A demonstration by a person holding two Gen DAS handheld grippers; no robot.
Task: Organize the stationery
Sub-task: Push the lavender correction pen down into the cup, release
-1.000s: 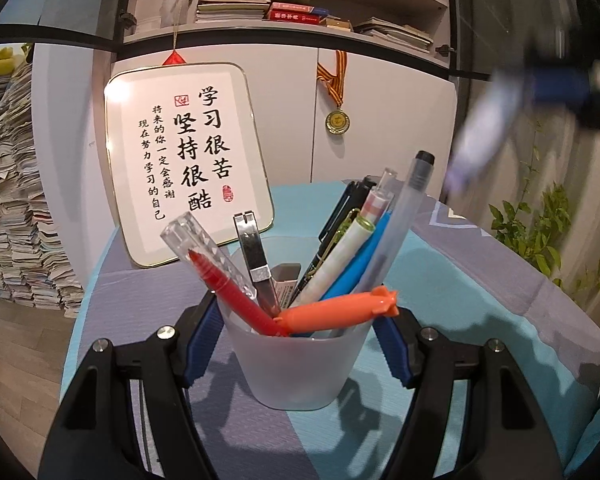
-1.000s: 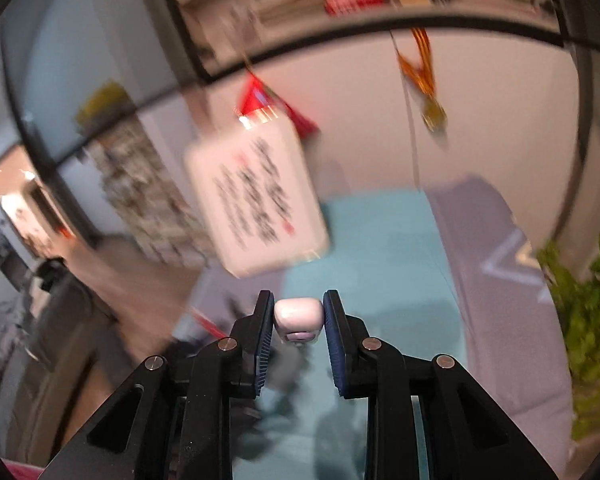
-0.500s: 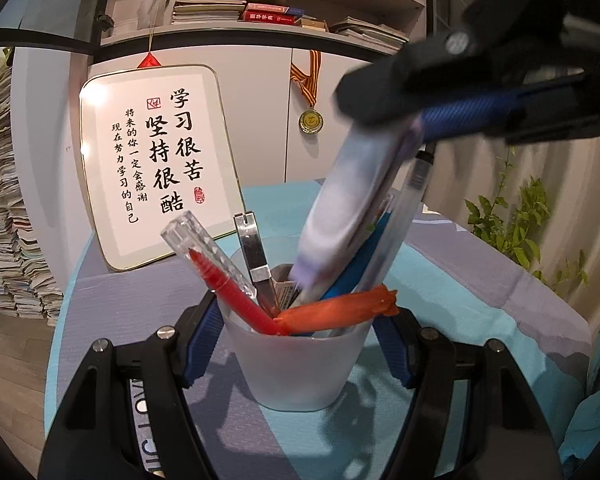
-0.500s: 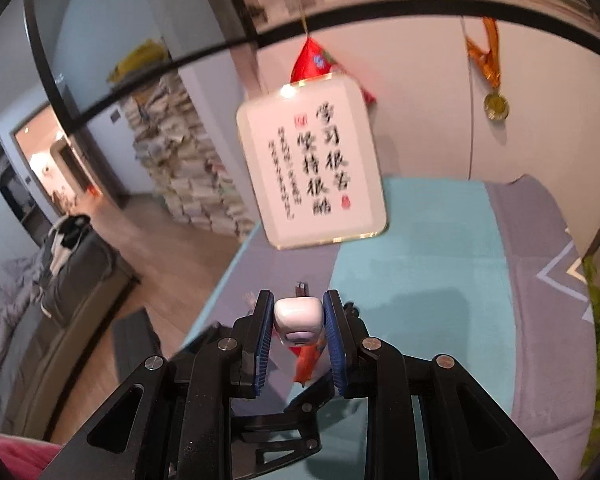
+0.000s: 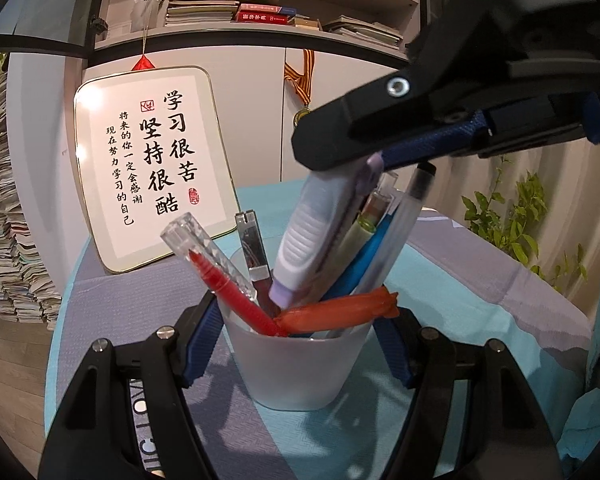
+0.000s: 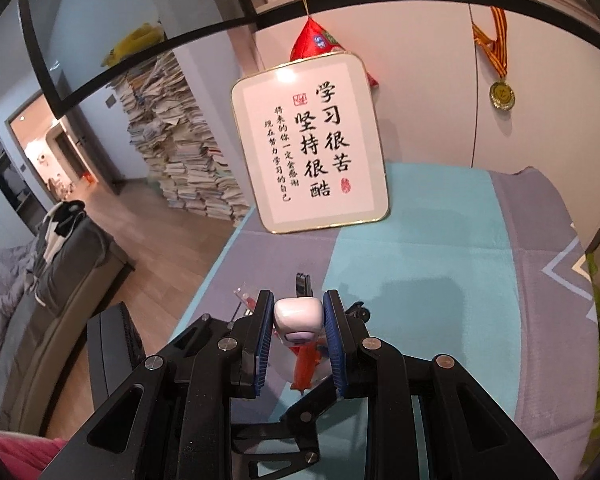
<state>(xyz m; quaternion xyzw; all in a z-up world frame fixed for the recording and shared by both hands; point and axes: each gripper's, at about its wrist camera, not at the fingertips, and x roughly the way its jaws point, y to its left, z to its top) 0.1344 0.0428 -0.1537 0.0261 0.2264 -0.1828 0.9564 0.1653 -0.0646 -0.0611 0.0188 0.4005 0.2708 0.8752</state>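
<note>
The left hand-held gripper point(image 5: 300, 344) clasps the light, tippable frosted cup point(image 5: 300, 364) on the worktop point(image 5: 480, 280). The right hand-held gripper point(image 6: 299, 334) pinches a rigid, smooth white-lilac correction tape point(image 5: 320, 232) by its upper end, tip entering the cup.

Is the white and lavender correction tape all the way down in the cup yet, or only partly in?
Partly in. Its lavender tip dips below the cup rim among the pens, while the right gripper holds its top end above.

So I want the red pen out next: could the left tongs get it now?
Probably not: the left tongs straddle the cup, and the right tongs' white tool hangs over the red pen.
</note>
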